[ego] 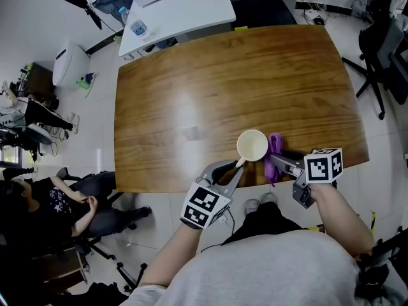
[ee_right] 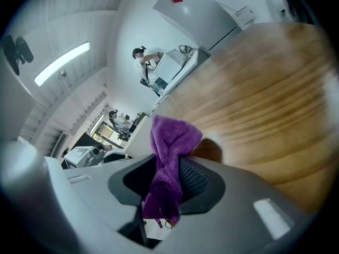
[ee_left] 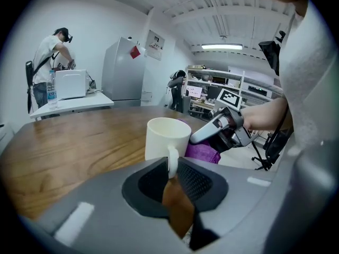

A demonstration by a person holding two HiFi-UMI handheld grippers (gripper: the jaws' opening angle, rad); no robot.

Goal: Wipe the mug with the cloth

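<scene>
A cream mug (ego: pixel 252 146) stands upright near the front edge of the wooden table (ego: pixel 210 94). My left gripper (ego: pixel 237 166) is shut on the mug's handle (ee_left: pixel 172 162), with the mug (ee_left: pixel 165 137) straight ahead in the left gripper view. A purple cloth (ego: pixel 275 149) is pinched in my right gripper (ego: pixel 275 162) and presses against the mug's right side. In the right gripper view the cloth (ee_right: pixel 168 157) hangs between the jaws and hides most of the mug (ee_right: pixel 139 136). The right gripper (ee_left: pixel 220 128) and cloth (ee_left: pixel 202 153) also show beside the mug in the left gripper view.
A white desk (ego: pixel 175 5) with a water bottle (ego: pixel 135 24) stands beyond the table's far left corner. A seated person (ego: pixel 70 203) is at the left, office chairs (ego: pixel 382 43) at the right. Another person (ee_left: pixel 50 67) stands at a far counter.
</scene>
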